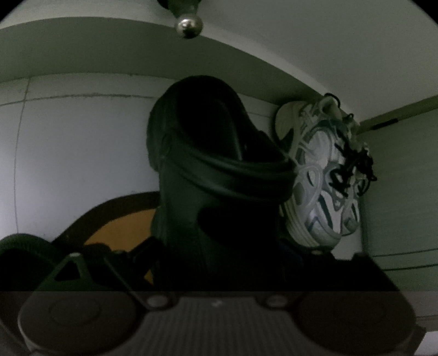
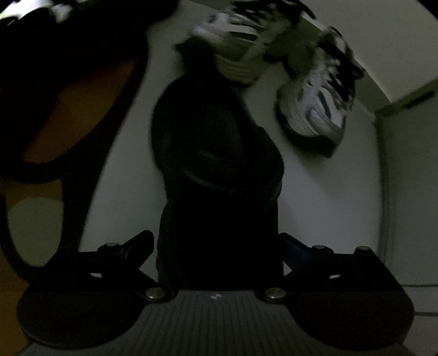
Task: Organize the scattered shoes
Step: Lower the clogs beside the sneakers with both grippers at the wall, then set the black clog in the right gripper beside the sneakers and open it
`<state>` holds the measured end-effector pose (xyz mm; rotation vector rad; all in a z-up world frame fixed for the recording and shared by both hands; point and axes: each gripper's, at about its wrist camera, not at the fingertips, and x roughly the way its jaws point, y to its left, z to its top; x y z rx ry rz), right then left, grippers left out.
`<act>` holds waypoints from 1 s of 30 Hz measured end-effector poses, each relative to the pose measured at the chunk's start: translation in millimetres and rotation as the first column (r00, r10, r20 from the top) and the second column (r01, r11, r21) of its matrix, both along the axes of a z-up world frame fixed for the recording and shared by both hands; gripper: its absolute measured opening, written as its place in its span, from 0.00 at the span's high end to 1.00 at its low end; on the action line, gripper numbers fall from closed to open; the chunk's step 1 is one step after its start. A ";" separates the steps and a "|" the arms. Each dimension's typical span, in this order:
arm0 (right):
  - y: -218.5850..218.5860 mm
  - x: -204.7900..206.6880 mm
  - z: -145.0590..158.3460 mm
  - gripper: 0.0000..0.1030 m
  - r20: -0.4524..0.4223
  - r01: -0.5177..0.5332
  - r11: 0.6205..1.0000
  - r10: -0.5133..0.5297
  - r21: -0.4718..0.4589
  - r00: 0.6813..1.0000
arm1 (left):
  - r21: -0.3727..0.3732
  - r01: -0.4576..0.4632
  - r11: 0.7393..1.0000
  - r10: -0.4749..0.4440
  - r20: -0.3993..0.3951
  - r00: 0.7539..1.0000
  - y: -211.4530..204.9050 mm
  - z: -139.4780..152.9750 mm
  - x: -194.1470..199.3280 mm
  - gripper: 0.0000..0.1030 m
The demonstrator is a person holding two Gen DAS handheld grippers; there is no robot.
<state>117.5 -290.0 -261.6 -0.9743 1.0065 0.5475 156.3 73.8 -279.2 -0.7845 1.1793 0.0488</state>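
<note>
Here each claw straddles a black clog: left claw (image 1: 219, 246), left clog (image 1: 208, 164); right claw (image 2: 219, 246), right clog (image 2: 216, 169). Both jaws stand wide, but whether the pads press I cannot tell. White sneakers (image 2: 314, 90) lie beyond, likely already lined up by the wall.

Matt black rubbery clog (image 1: 208, 175); white mesh-and-plastic sneaker (image 1: 320, 175); glossy metal knob (image 1: 189, 26); smooth tiles (image 1: 82, 137).

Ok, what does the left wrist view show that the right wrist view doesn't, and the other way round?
Only the left wrist view: a metal ball at the top edge, against the wall.
Only the right wrist view: a second white sneaker, blurred, at the top.
Both: a black shoe close up in the middle, a white sneaker with black laces off to the right by the wall, and an orange mat with a dark border on the left. It is too dark to tell whether the two views show the same black shoe.
</note>
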 end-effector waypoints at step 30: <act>39.7 7.9 -17.1 0.07 -0.167 0.027 0.999 -0.022 0.028 0.986 | -0.050 -0.017 0.999 0.015 -0.031 0.999 21.6 -9.9 -5.7 0.13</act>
